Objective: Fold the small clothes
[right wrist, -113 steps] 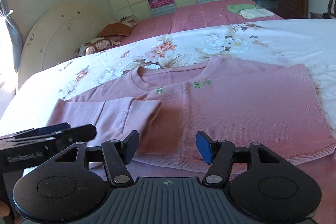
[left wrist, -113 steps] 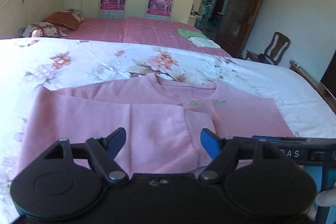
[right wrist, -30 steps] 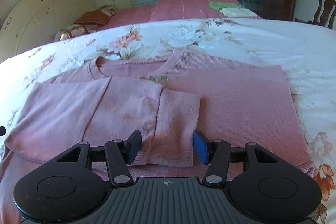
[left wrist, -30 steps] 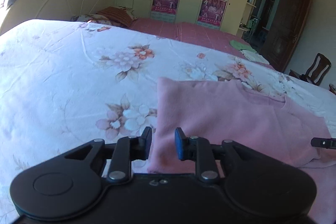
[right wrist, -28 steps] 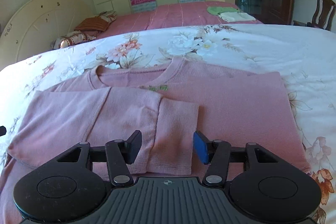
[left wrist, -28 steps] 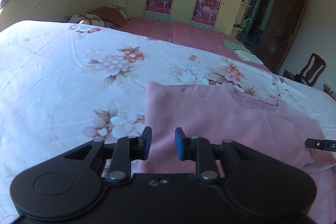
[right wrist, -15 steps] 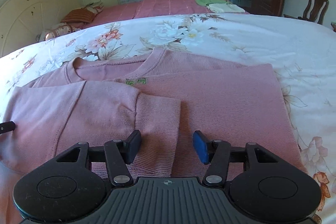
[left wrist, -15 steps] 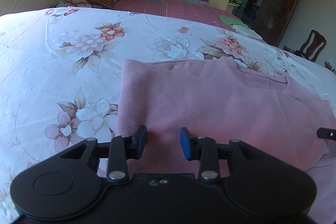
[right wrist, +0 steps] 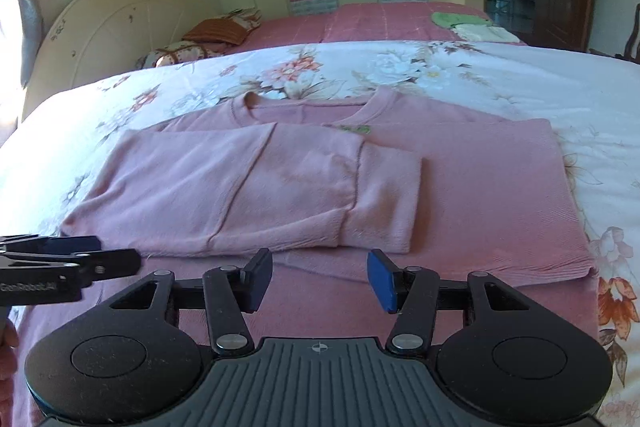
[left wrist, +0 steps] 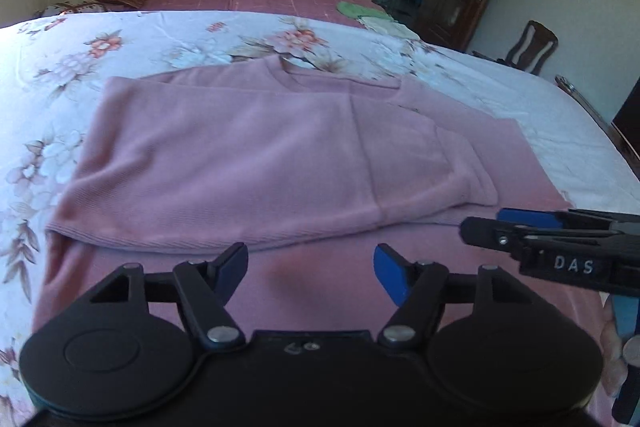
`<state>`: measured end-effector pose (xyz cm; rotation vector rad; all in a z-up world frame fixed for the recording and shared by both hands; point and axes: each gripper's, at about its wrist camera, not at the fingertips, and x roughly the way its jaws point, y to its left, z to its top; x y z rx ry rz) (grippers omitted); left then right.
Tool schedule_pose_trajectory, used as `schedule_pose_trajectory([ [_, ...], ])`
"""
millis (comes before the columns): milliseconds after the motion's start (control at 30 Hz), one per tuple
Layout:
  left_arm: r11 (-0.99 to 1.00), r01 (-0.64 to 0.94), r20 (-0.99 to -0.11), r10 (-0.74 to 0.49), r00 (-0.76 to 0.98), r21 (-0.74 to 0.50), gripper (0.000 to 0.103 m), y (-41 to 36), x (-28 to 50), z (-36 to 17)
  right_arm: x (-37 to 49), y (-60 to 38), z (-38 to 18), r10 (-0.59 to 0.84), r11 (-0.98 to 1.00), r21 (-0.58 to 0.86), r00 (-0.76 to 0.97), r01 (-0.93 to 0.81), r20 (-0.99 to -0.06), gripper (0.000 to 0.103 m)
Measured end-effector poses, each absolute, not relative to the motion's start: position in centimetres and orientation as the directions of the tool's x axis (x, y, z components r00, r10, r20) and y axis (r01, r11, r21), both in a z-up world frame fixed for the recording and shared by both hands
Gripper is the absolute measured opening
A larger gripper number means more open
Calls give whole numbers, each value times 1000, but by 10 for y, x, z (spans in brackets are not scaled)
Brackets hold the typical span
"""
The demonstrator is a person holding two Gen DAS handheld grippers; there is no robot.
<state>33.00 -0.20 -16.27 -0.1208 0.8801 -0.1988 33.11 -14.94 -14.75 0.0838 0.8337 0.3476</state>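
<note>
Sweater: pink sweater (left wrist: 248, 155) lies flat on the floral bedsheet (left wrist: 60, 67), neckline away from the cameras, its left side and sleeve folded across the chest.
Left gripper: left gripper (left wrist: 310, 267) hangs over the near hem, jaws spread wide, nothing between them; the folded panel's edge lies just beyond the blue pads (left wrist: 386, 273).
Folded sleeve: cuff (right wrist: 384, 203) ends near the sweater's middle, just ahead of the right gripper.
Right gripper: right gripper (right wrist: 318, 277) hovers over the lower hem, jaws apart, gripping nothing; I can't tell whether the pads (right wrist: 378, 279) touch the cloth.
Side by side: both tools sit close along the near edge, each one's tip showing in the other's view.
Far bed: pink bedspread (right wrist: 380, 21) carries a small green and white stack of folded cloth (right wrist: 468, 25).
</note>
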Motion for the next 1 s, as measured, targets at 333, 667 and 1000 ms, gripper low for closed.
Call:
schedule_pose_trajectory([
  [333,999,24,-794,-42,607,-35,70,22,277,-182,295,-170,-177,311,916,86,557,-392,-770,36],
  [667,990,63,-787,-140,600,-128,68,14,237,-161,248,-162,-151,419,890,214,534,-403,-734,36],
  [1000,981,177,-792,-167,588,-75,69,32,192,-180,192,-143,-173,221,933,-2,578,-359,-785,36],
])
